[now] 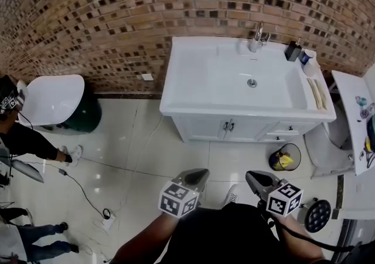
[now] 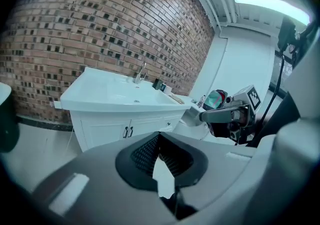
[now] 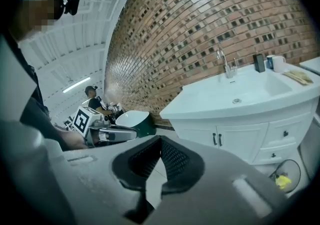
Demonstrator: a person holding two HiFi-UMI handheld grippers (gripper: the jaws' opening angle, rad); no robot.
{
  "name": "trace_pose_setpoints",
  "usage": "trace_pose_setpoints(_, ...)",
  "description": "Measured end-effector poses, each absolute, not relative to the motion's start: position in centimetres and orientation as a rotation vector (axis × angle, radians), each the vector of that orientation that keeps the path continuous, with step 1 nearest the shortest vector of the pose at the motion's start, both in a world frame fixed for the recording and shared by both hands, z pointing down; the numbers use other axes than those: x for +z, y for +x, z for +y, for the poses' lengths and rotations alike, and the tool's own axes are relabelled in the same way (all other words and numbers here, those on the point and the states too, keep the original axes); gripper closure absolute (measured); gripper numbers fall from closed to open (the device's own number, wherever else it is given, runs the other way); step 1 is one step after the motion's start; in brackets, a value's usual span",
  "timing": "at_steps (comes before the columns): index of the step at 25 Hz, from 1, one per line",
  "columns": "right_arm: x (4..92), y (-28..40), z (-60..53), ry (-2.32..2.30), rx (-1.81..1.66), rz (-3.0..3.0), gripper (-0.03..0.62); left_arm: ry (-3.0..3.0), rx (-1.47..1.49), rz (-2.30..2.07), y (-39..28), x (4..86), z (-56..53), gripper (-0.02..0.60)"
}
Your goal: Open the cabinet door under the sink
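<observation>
The white sink cabinet stands against the brick wall, its two doors closed, with a pair of dark handles at the middle. The same doors and handles show in the left gripper view, and the handles in the right gripper view too. My left gripper and right gripper hang close to my body, well short of the cabinet. Both point toward it, tips together, holding nothing. Seen from their own cameras, the left gripper and right gripper are shut.
A small bin with yellow waste sits on the floor right of the cabinet. A white basin on a green base stands at left. A cable runs over the tiles. Another person stands at far left. A white table is at right.
</observation>
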State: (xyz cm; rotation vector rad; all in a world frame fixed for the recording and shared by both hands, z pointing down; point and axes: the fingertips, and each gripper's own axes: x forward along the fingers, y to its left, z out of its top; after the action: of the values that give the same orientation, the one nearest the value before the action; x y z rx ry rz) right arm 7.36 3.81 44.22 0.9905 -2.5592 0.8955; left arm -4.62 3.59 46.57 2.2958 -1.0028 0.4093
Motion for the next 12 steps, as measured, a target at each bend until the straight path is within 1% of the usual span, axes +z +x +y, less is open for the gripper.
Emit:
trace_pose_setpoints(7, 45.1, 10.2, -0.4, 0.834, 0.928, -2.572, 0.592, 2.211, 0.371, -1.154, -2.1, 45.7, -1.1, 0.57)
trace_pose_setpoints(12, 45.6, 9.9, -1.1, 0.788, 0.945, -2.551, 0.592, 2.14, 0.42, -1.125, -1.9, 46.8, -0.1, 0.569)
